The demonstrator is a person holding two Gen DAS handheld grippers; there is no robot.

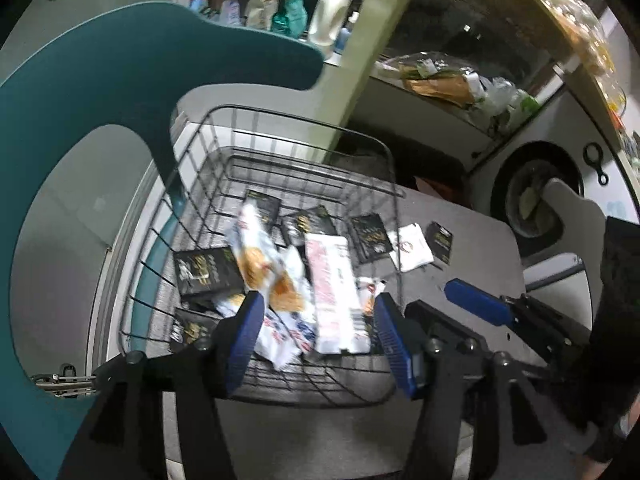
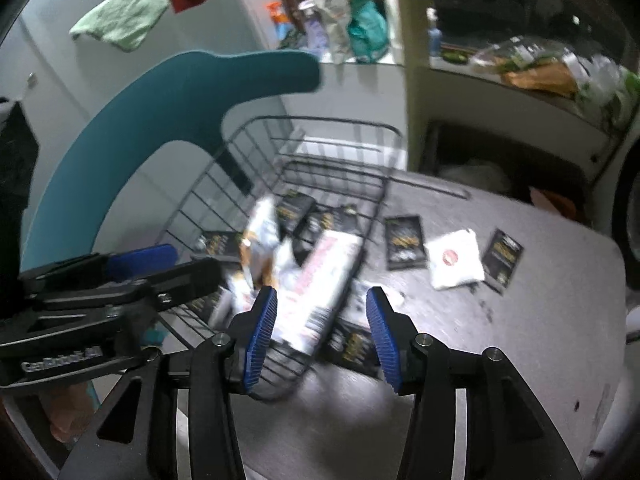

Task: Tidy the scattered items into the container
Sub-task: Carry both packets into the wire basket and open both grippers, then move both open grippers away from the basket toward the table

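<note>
two hand-held grippers hang over a black wire basket (image 1: 192,184) standing on a grey speckled tabletop (image 2: 520,320). the left gripper (image 1: 316,320), black-armed with blue ribbed pads, has its jaws spread wide and nothing pressed between them; a white snack wrapper with orange print (image 1: 264,268) and a long white packet with red lettering (image 1: 332,280) lie in the basket just beyond its fingertips. the right gripper (image 2: 320,320) stands with its jaws partly apart and grips nothing, poised over the basket's near right rim; the long white packet shows in the gap beyond its pads. several flat black sachets with gold print (image 1: 206,270) lie on the basket floor among the wrappers. outside the basket, to the right on the tabletop, a black sachet (image 2: 405,242), a white square sachet with a red mark (image 2: 454,264) and another black sachet (image 2: 502,260) lie side by side, close together; one more dark sachet (image 2: 352,350) lies against the basket's near right corner. a teal curved chair back (image 1: 120,80) rises at the far left.
</note>
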